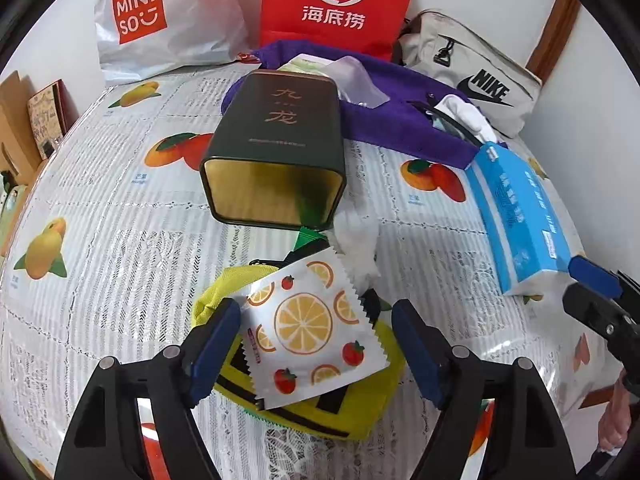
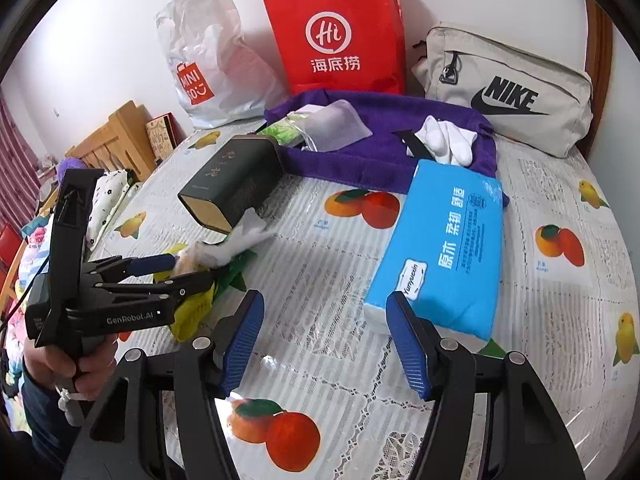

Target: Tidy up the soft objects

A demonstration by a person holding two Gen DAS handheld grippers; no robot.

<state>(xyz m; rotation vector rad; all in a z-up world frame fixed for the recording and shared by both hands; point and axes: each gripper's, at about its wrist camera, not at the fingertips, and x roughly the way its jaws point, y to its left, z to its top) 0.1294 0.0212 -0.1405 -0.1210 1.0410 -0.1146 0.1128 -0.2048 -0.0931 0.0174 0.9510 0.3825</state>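
Note:
My left gripper (image 1: 316,344) is open over a yellow cloth pouch (image 1: 372,396). A white sachet (image 1: 312,328) printed with orange slices lies on the pouch between the fingers; its corner reaches the left pad, while the right pad stands apart from it. Just beyond lies crumpled white tissue (image 1: 360,248). My right gripper (image 2: 326,342) is open above the bare tablecloth with nothing between its fingers. A blue tissue pack (image 2: 444,248) lies just past its right fingertip. The right wrist view shows the left gripper (image 2: 188,268) from the side, held by a hand.
A dark green tin (image 1: 276,152) lies on its side, open end toward me. Behind it a purple towel (image 2: 376,148) carries white socks (image 2: 448,140) and clear packets. A red paper bag (image 2: 340,32), a white plastic bag (image 2: 208,60) and a beige Nike pouch (image 2: 508,88) line the wall.

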